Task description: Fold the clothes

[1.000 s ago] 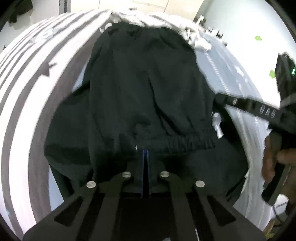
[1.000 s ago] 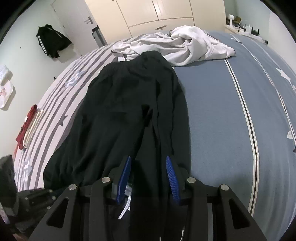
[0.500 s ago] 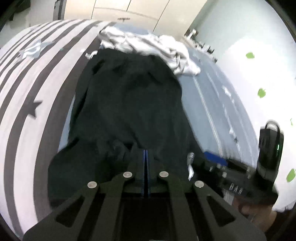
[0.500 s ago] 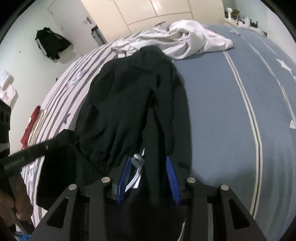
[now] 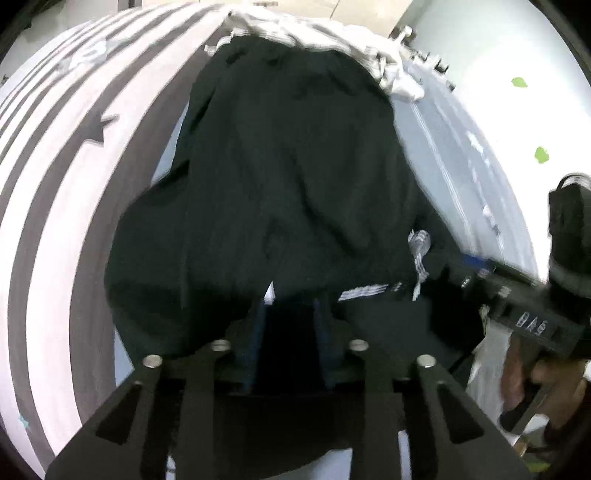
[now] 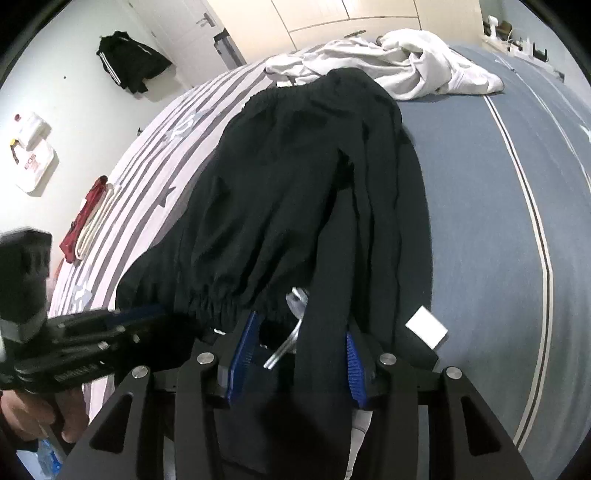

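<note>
While my left claw opens, its camera shows dark cloth of the black trousers between the parting fingers, and my right hand at the frame's edge. From my right claw, also opening with a trouser fold and white drawstring between the blue pads, come the white garment, a black jacket on the wall, and cupboard doors. Trousers lie on the striped, star-printed bed.
</note>
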`<act>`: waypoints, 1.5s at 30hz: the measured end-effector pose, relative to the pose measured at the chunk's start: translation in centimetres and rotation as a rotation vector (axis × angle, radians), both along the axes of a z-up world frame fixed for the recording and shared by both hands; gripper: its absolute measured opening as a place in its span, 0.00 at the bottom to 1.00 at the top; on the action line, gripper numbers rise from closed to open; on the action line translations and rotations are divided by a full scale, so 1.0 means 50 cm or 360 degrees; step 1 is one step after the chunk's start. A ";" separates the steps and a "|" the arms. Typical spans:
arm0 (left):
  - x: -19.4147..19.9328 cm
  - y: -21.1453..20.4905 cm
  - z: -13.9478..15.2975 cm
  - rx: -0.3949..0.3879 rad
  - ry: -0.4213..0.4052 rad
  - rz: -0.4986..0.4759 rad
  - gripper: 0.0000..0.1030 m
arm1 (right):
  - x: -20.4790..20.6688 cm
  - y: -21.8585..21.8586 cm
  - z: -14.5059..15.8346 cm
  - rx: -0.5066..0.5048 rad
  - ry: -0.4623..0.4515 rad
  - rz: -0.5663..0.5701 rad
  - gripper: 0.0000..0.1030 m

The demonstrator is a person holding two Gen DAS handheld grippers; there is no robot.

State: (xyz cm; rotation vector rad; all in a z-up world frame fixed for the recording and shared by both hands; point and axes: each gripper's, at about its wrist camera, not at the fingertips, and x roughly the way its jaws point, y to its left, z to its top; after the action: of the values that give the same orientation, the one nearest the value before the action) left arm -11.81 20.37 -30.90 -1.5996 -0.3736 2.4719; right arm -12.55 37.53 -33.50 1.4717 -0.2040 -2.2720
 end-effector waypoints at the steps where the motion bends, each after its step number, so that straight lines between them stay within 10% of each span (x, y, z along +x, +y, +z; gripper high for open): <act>1: -0.004 0.006 0.003 -0.0035 0.0015 -0.0009 0.37 | 0.000 -0.003 0.003 -0.0002 0.0006 -0.0009 0.40; 13: -0.037 0.071 -0.063 -0.0262 -0.0022 -0.0148 0.43 | 0.004 0.021 -0.007 0.0060 -0.0001 -0.0150 0.40; 17: -0.063 0.064 -0.062 -0.0263 0.0040 -0.0120 0.05 | 0.008 0.024 -0.024 0.0079 -0.0039 -0.0143 0.40; 21: -0.105 0.049 -0.038 -0.0257 0.0127 -0.0043 0.04 | 0.005 0.022 -0.031 0.0086 -0.0044 -0.0141 0.40; 32: -0.417 0.019 0.066 -0.0224 0.0420 0.0082 0.05 | -0.004 0.038 -0.022 0.0037 -0.0026 -0.0212 0.41; 39: -0.523 -0.034 0.120 -0.0119 0.0449 0.0181 0.49 | -0.020 0.064 -0.001 0.0072 0.0057 -0.0318 0.43; 45: -0.467 -0.058 0.056 -0.0201 0.0381 0.0069 0.58 | -0.090 0.048 0.009 0.0061 0.0131 -0.0293 0.43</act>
State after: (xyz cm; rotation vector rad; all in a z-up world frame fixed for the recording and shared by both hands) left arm -35.14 17.45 -28.10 -1.3276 -0.2236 2.7292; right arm -17.07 39.91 -33.03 1.4272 -0.2831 -2.4905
